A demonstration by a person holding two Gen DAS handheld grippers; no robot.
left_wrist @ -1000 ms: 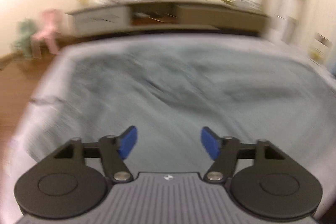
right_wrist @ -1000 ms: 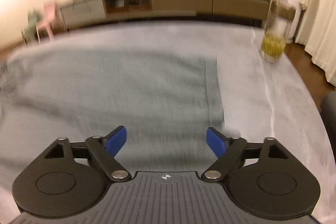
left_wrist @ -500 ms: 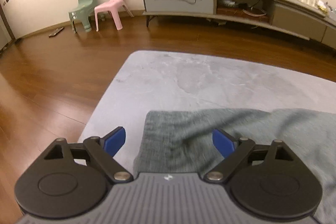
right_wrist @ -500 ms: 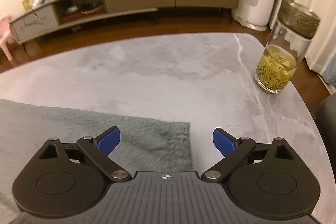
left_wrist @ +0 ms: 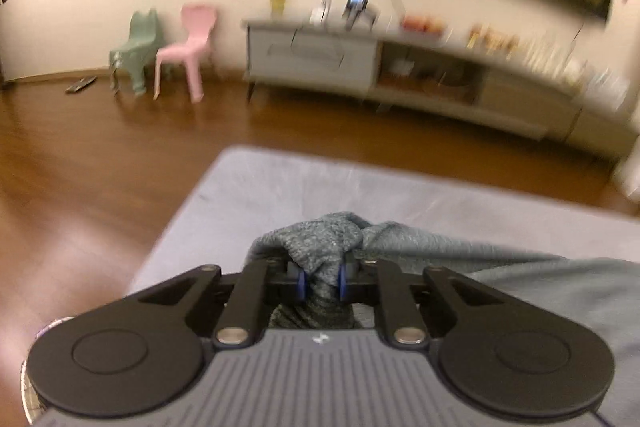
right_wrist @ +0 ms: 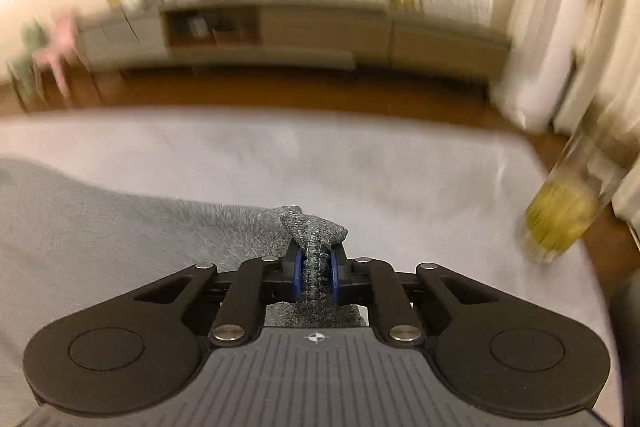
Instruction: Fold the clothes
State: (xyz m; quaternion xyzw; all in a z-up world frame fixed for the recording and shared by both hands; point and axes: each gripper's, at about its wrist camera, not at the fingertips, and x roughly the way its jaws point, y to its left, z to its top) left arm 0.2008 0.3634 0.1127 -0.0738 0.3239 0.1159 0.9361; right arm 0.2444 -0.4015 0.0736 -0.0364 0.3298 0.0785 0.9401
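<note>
A grey knit garment lies on the pale grey marbled table. My left gripper is shut on a bunched corner of the garment near the table's left edge. In the right wrist view the same garment spreads to the left, and my right gripper is shut on its other bunched corner. Both pinched corners stand lifted above the table.
A tall glass jar with yellow-green contents stands on the table at the right. Beyond the table are wood floor, a long low cabinet, and a green and a pink child's chair. Both views are motion-blurred.
Both grippers were open over the garment's corners half a second ago; now both have shut on the cloth and lifted the corners. The views have tilted up.
</note>
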